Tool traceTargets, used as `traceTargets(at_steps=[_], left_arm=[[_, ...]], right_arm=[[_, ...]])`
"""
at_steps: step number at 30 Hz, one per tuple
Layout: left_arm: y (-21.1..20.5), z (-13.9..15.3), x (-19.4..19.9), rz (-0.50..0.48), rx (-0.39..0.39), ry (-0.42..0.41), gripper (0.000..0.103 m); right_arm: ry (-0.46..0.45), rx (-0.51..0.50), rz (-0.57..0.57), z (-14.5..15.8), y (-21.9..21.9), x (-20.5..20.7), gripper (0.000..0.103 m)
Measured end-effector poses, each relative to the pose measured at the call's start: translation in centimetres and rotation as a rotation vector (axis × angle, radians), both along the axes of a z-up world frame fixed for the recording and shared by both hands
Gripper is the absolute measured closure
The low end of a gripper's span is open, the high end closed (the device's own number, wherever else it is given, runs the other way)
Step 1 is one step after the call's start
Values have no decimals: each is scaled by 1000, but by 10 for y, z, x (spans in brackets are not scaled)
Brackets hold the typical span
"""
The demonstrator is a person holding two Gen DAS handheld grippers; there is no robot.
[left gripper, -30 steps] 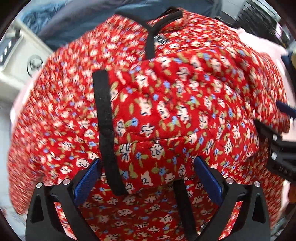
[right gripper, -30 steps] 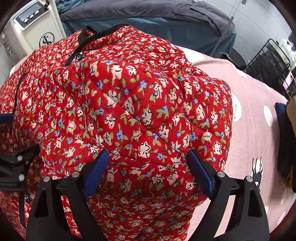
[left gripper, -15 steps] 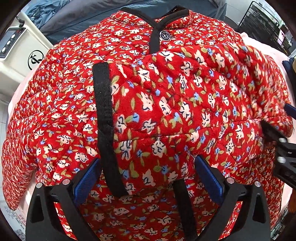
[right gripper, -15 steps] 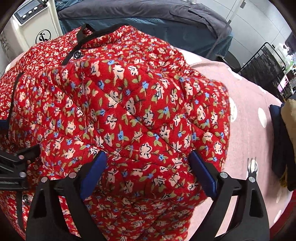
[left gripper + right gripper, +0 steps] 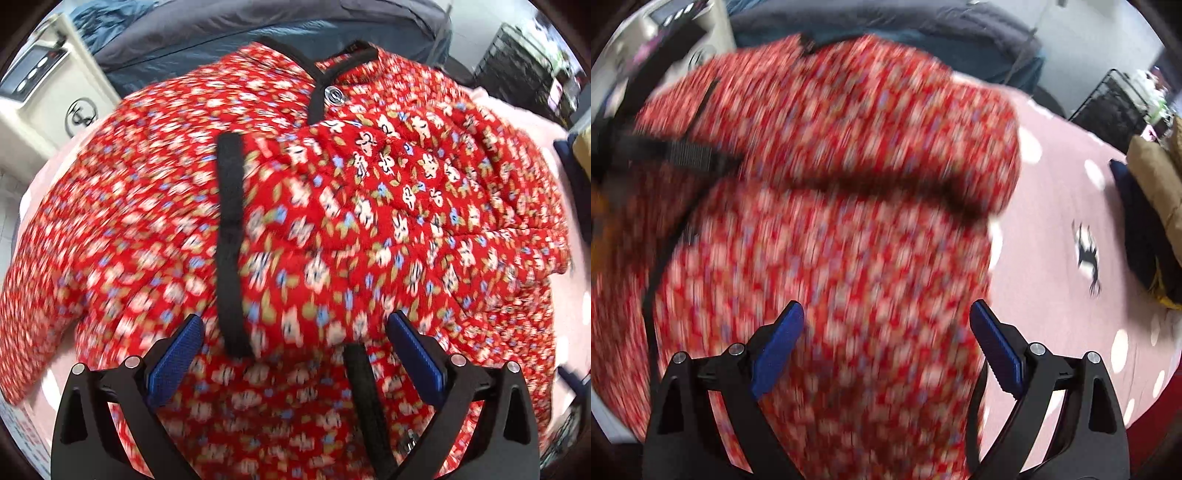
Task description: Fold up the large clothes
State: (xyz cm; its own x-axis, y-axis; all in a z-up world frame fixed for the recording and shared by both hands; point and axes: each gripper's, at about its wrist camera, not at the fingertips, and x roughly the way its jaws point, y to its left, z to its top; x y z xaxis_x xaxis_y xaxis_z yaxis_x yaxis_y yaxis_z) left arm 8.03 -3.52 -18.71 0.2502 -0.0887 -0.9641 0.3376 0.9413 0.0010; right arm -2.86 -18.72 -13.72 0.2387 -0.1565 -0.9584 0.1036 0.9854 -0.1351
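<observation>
Left wrist view: the left claw [image 5: 295, 354] stands open, its two blue pads wide apart and holding nothing. The red floral quilted jacket [image 5: 369, 221] fills nearly everything ahead of it. A sleeve with a black cuff band [image 5: 229, 236] is folded across the jacket's front, and the lower edge of that fold sits just ahead of the claw, between the lines of the two pads; whether it touches them cannot be told. Beyond the fold, the jacket's black-trimmed collar [image 5: 321, 62] and a round snap button [image 5: 333, 95] lie at the far end. Left of the jacket stands a white appliance [image 5: 48, 96]; behind the collar lies dark blue-grey fabric [image 5: 258, 33].

Right wrist view: the right claw [image 5: 886, 343] is also open, pads spread and empty. The picture is heavily blurred. The jacket [image 5: 849, 240] lies under and ahead of the claw, the folded sleeve making a raised ridge farther out. Right of the jacket is bare pink spotted cover [image 5: 1071, 206], with a stack of dark and tan clothes [image 5: 1152, 206] at its far right edge.
</observation>
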Motion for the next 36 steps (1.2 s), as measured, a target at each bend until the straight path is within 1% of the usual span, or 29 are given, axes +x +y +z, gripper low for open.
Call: traceTargets(at_steps=[2,4,7,11,14,15,16,17,18,19,21,22,23,24,27,29,31,32,34,36], left_arm=[[13,8,-9,41,-15,-17,6],[32,16,-21,80,-64,-32,6],[61,27,-37,122,-104,-57,6],[111,37,-54,208,-93,-104,6],[166,32,-61,332,-83,-93,6],[178,31,-61,367,-87,-83,6],[207,26,-63,438,-123,-63,5],[222,24,-66,491,-124,-56,6],[249,20,-69,574,-100,-45,7],[268,17,-70,630,-88,-37,7],[319,12,-74,777,-104,-15,7],[336,11,-77,832,-118,-13,7],[363,11,-81,914,-146,-16,7],[377,12,-83,957,-161,-22,7],[439,18,-94,1154,-235,-74,7],[465,20,-99,1240,-284,-101,7],[483,18,-98,1300,-350,-118,7],[487,16,-94,1311,-372,-114,7],[488,9,-83,1296,-379,-95,8],[486,6,-74,1259,-366,-87,10]], right_arm=[[20,18,8,-3,4,-13,13],[33,32,15,-5,8,-19,13],[33,37,26,-5,15,-21,13],[47,51,46,-6,31,-18,13],[63,38,79,-9,44,-19,13],[66,31,90,-10,48,-21,13],[68,23,98,-12,56,-24,13],[69,16,106,-13,61,-26,13],[70,13,110,-13,63,-27,13],[73,11,112,-13,65,-28,13],[76,11,107,-15,72,-38,13],[79,13,102,-16,74,-42,13],[83,15,99,-18,70,-40,13],[85,15,96,-19,69,-40,13],[92,12,92,-21,67,-44,13],[100,5,94,-23,66,-45,13],[109,-1,99,-30,62,-36,13],[114,-6,102,-32,64,-35,13],[119,-14,105,-35,65,-31,13],[123,-23,105,-38,68,-29,13]])
